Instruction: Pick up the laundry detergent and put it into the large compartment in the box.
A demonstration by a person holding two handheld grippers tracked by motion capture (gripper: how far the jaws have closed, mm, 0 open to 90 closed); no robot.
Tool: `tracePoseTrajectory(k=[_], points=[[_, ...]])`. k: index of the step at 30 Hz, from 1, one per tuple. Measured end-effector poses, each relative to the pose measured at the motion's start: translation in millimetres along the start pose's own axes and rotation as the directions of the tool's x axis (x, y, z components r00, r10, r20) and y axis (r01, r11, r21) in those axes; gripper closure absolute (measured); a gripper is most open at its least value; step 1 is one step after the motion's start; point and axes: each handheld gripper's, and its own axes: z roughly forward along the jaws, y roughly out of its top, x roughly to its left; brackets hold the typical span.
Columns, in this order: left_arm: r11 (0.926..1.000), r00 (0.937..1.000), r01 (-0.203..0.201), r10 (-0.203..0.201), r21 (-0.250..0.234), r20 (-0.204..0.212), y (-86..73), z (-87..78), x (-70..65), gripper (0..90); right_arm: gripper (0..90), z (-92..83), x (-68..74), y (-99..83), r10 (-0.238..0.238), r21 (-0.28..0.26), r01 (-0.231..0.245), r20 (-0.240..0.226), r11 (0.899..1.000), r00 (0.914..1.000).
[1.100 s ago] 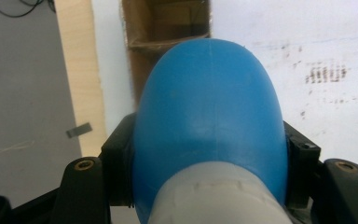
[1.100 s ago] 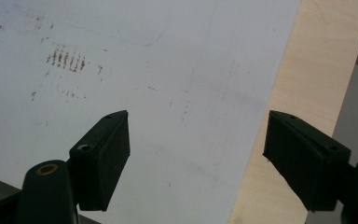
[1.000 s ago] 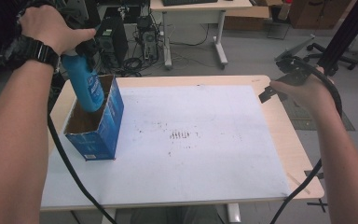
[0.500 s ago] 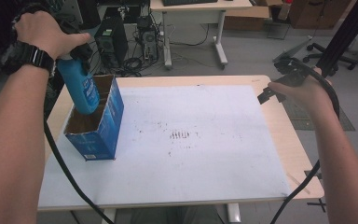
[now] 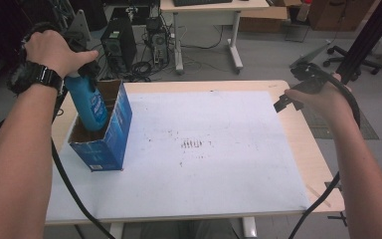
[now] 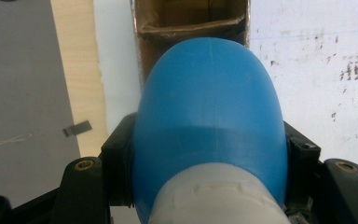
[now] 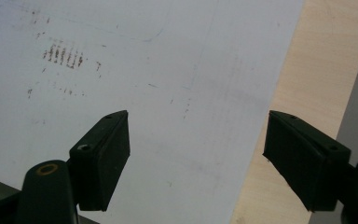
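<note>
A blue bottle [image 5: 90, 103] with a white neck stands partly inside an open blue cardboard box [image 5: 108, 142] at the table's left side. My left gripper [image 5: 77, 74] is shut on the bottle's upper part, mostly hidden under the hand. In the left gripper view the blue bottle [image 6: 209, 126] sits between both jaws, its base over the box's brown inside [image 6: 191, 18]. My right gripper [image 5: 291, 99] hangs over the table's right edge. In the right gripper view its jaws [image 7: 196, 158] stand wide open over the white sheet with nothing between them.
A white sheet [image 5: 204, 149] with dark smudges covers most of the wooden table [image 5: 308, 144]. Beyond the table's far edge stand a computer tower [image 5: 117, 42], tangled cables and another desk. A black stand [image 5: 368, 35] rises at the right.
The left hand has lowered the blue bottle deeper into the box and set it more upright. The right hand has stayed where it was.
</note>
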Motion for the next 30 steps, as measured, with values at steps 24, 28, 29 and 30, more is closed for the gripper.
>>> tracePoseTrajectory(k=[24, 28, 29, 30], points=[[0.9976, 0.9998, 0.007, -0.009, 0.068, 0.02, 0.8, 62.0, 5.6, 37.5, 22.8, 8.8, 2.9, 0.7, -0.011, 0.015, 0.011, 0.001, 1.0, 0.9999], [0.997, 0.9997, 0.007, -0.009, 0.076, 0.021, 0.8, 69.7, 6.3, 37.6, 22.8, 9.3, 2.2, 0.5, -0.009, 0.016, 0.009, 0.002, 1.0, 1.0], [0.997, 0.9998, 0.002, -0.004, 0.077, 0.019, 0.8, 71.8, 6.3, 37.5, 22.8, 9.5, 2.0, 0.5, -0.009, 0.017, 0.009, 0.002, 1.0, 1.0], [0.9971, 0.9998, 0.007, -0.009, 0.076, 0.019, 0.7, 74.0, 6.1, 37.5, 22.8, 9.8, 2.0, 0.5, -0.008, 0.016, 0.008, 0.001, 1.0, 1.0]])
